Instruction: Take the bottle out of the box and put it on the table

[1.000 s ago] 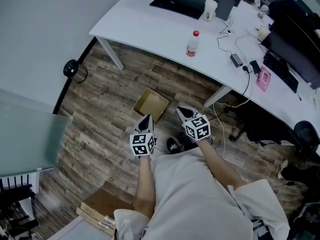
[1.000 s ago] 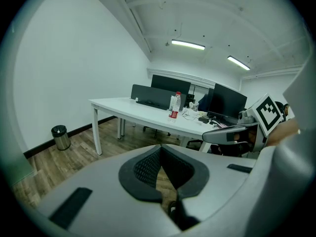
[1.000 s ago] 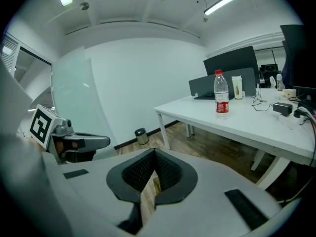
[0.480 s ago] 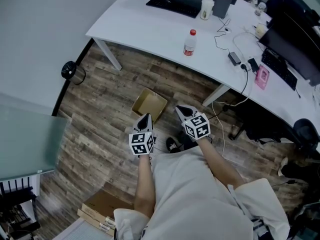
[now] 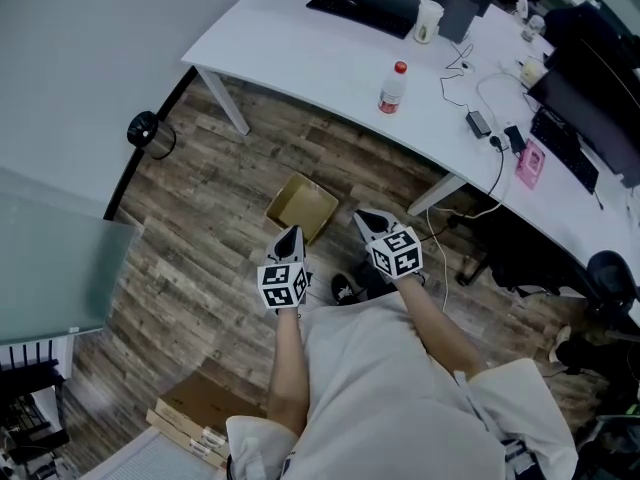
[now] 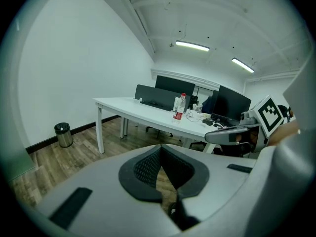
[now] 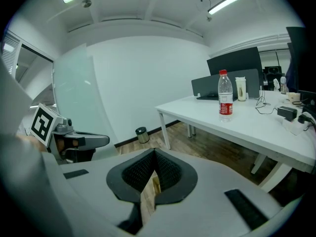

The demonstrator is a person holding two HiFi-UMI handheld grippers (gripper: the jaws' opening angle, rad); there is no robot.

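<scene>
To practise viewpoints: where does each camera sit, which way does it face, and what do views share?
Head view: on the person's head, looking steeply down at box, table, both arms, left gripper, right gripper.
Left gripper view: on the left gripper, looking past its shut jaws toward the table; right gripper at right.
Right gripper view: on the right gripper, likewise; left gripper at left.
Shared: all show the bottle on the table.
</scene>
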